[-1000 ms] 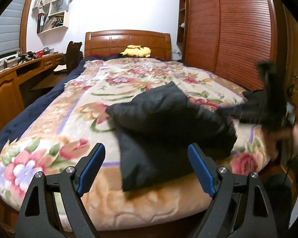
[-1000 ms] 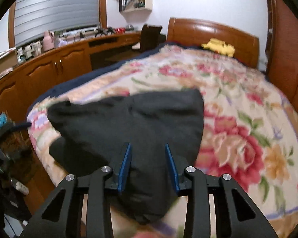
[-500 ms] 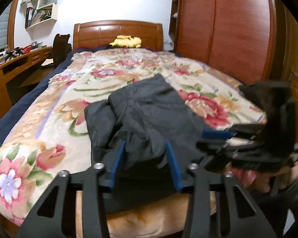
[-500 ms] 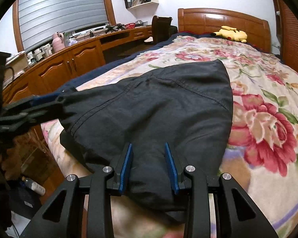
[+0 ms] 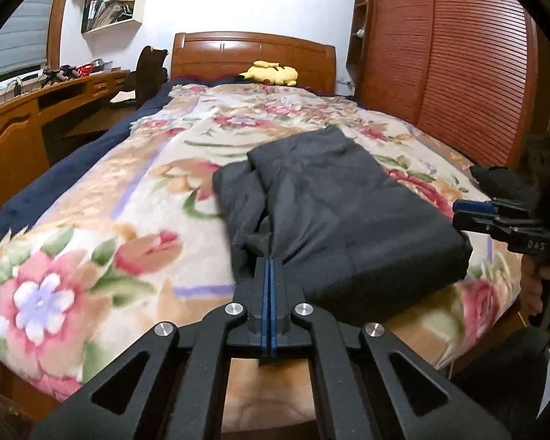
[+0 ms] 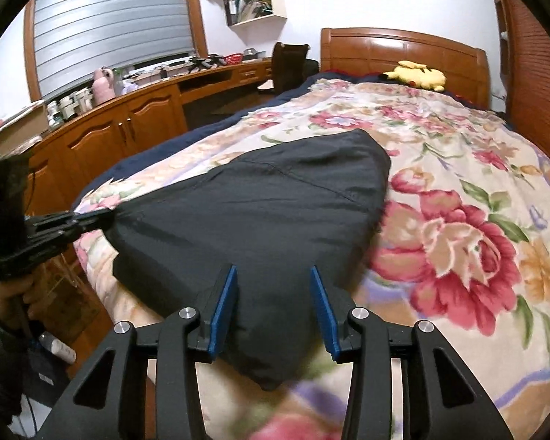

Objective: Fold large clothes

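While I stand at the bed's foot:
Left gripper (image 5: 270, 261): my pads pinch the dark garment's (image 5: 333, 198) near edge.
Right gripper (image 6: 274, 295): just been opening; jaws parted around its corner, seemingly not pressing.
Room: floral blanket (image 6: 458, 190) bare rightward.

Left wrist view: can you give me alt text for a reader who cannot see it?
The left gripper is shut on the near edge of a dark folded garment lying on a floral blanket on a wooden bed. The right gripper reaches toward the garment's right corner from the frame's right edge. A yellow plush toy sits by the headboard.
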The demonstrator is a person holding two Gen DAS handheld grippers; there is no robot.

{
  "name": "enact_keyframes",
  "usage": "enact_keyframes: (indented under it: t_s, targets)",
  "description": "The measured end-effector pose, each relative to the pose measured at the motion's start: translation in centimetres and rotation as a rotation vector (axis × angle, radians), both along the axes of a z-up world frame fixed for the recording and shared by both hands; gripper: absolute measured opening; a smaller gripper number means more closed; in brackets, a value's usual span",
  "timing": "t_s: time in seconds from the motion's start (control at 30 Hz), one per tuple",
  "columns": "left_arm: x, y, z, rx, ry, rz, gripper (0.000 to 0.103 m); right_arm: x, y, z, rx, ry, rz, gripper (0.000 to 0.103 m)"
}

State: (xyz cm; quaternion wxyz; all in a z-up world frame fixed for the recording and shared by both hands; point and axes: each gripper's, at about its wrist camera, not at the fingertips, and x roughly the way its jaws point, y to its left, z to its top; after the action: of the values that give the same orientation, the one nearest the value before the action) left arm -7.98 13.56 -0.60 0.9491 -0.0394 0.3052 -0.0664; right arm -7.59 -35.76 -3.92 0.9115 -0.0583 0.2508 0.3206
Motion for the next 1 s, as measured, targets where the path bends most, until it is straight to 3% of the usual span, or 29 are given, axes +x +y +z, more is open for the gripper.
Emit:
enact_keyframes:
  t_s: [0.17,0.27,0.53,0.6,0.67,0.77,0.9,1.0]
  targets:
    - [-0.7,1.0,-0.6,0.03,0.005,0.055,0.0,-0.4,2.2,-1.7,-0.092,0.008,-0.003,0.043]
    - [-1.4,1.8,-0.6,0.019,-0.002,0.063,0.0,0.2,2.0,-3.0,-0.051,0.053,0.01,0.043]
    - [-2.3,1.7,-0.3,0.026,-0.017,0.065,0.001,-0.1,2.5,-2.8,-0.067,0.04,0.01,0.043]
    - [-2.4,1.4,-0.2,0.034,-0.016,0.055,0.009,0.0,2.2,-2.7,-0.062,0.034,0.014,0.043]
    - [-2.5,1.1,-0.2,0.037,-0.021,0.04,0.043,0.0,1.9,-2.2,-0.061,0.032,0.019,0.043]
    - [-2.8,0.9,-0.1,0.02,-0.039,0.022,0.072,0.3,1.4,-1.2,-0.066,0.024,0.026,0.045]
    - [-2.4,0.8,-0.4,0.012,-0.044,0.031,0.077,0.9,0.9,0.7,-0.085,-0.05,0.005,0.049]
    - [-1.6,0.9,-0.8,0.0,-0.031,0.037,0.077,2.5,0.1,1.8,-0.075,-0.074,-0.027,0.06]
